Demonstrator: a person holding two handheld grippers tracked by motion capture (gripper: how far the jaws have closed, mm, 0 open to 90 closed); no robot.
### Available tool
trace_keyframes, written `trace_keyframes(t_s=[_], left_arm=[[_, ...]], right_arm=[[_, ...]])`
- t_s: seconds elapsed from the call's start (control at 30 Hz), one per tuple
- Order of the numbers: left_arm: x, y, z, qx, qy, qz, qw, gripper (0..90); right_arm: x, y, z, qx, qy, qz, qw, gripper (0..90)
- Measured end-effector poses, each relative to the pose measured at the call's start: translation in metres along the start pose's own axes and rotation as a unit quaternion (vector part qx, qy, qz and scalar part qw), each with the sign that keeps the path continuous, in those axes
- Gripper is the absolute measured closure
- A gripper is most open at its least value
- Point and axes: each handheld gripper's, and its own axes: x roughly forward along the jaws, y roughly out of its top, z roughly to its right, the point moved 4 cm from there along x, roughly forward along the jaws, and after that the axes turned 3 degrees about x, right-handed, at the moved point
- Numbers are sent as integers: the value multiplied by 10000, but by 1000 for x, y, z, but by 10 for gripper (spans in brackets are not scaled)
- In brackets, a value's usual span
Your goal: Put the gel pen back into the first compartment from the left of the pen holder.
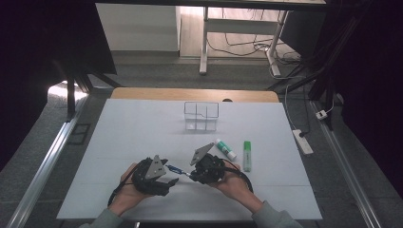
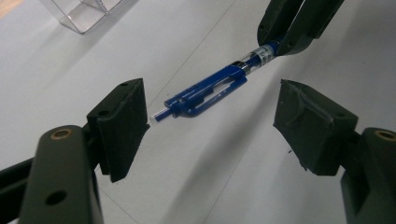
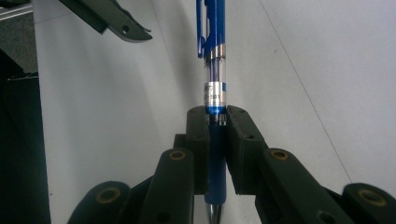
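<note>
Pointing its push-button end at the left gripper [image 2: 210,135], the blue pen [image 2: 210,91] is held up off the white table [image 1: 128,137]. In the high view the pen [image 1: 177,169] lies almost flat and runs sideways, from the right gripper [image 1: 189,175] on one side to the left gripper [image 1: 172,180] on the other. Its clip end is the free end, and its silver writing tip sticks out behind the right gripper's jaws, seen low in the right gripper view.

The right gripper [image 3: 217,123] has its jaws squeezed tight on the pen [image 3: 215,60], on the blue grip part near the tip. The left gripper's jaws are spread wide apart. The button end of the pen sits between them, close to one jaw, and nothing presses on it.

A clear plastic box [image 1: 201,116] with little walls inside stands farther back on the table, well apart from the hands. A glue stick [image 1: 225,148] and a green marker [image 1: 247,155] lie flat near the right gripper. Nothing lies between the two grippers but the pen.

Both hands come in from the bottom of the high view. The left hand [image 1: 124,190] and the right hand [image 1: 233,183] face each other, with the grippers close together above the near part of the table.
</note>
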Motion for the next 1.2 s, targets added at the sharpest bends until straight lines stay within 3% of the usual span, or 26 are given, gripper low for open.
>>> trace_keyframes(t_s=[1.2], left_arm=[[11, 12, 9, 250, -120, -59, 9996, 267]], right_arm=[[7, 3, -4, -124, 30, -49, 9999, 792]])
